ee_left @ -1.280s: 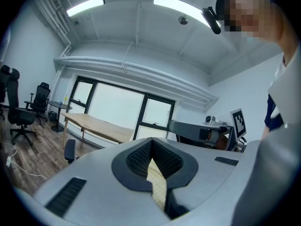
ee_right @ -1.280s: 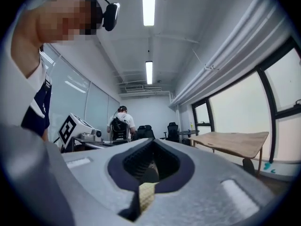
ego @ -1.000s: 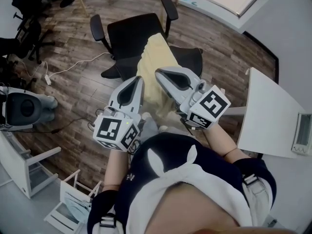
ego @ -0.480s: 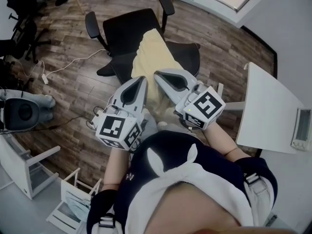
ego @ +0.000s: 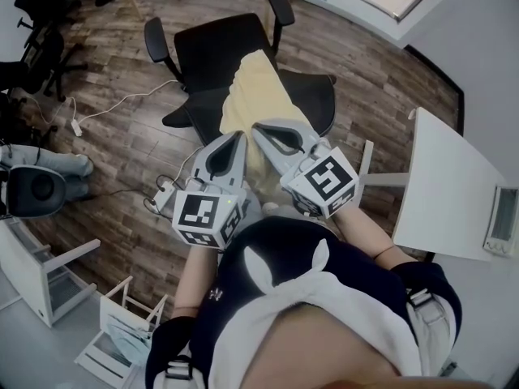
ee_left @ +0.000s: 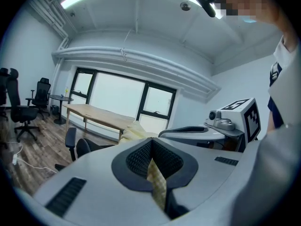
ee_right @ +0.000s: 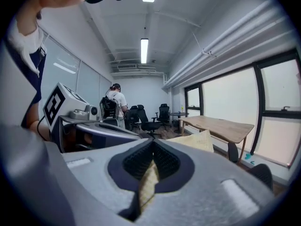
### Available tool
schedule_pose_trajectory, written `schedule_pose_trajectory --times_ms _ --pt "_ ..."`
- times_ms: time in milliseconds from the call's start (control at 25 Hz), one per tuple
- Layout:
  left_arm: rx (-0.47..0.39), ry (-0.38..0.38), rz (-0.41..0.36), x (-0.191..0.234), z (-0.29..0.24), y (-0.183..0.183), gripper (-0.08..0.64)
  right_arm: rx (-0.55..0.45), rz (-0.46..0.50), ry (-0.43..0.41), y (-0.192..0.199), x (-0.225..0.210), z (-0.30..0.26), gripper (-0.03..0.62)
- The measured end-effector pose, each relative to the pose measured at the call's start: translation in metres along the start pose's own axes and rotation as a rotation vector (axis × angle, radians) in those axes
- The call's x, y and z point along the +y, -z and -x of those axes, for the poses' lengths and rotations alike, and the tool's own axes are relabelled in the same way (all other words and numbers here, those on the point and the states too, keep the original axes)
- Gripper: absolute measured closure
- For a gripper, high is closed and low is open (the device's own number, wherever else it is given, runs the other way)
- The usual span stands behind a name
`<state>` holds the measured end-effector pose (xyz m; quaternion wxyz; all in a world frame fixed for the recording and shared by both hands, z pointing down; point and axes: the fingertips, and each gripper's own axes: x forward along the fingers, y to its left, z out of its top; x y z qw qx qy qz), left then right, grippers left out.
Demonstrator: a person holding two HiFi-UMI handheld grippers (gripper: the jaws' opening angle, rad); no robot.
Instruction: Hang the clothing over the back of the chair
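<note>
Draping | left gripper [ego: 235, 138] and right gripper [ego: 261, 130] each clamped on yellow clothing [ego: 258, 87] | keep both grips level, centre cloth across chair back [ego: 318, 100], then release.

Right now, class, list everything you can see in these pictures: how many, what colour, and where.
Office chair: one, black, middle of the wooden floor.
Clothing: one, pale yellow, lying across that chair.
Cable: one, white, on the floor left of the chair.
Table: one, white, right edge.
Long table: one, wooden, beyond the chair.
Other chairs: several, black, at the room's edge.
Left tongs: one, grey, shut on the clothing.
Right tongs: one, grey, shut on the clothing.
</note>
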<state>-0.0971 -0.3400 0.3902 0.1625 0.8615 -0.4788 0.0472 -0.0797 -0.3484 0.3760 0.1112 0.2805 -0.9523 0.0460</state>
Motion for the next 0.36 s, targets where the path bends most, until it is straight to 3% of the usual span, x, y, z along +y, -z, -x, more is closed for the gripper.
schedule_pose_trajectory --times_ms 200,360 --pt "0.010 -0.030 0.001 0.000 0.001 0.007 0.554 0.056 0.129 0.033 0.007 0.011 -0.006 0.594" --pt "0.000 -0.051 0.007 0.001 0.002 0.009 0.554 0.061 0.158 0.037 0.008 0.014 -0.008 0.594"
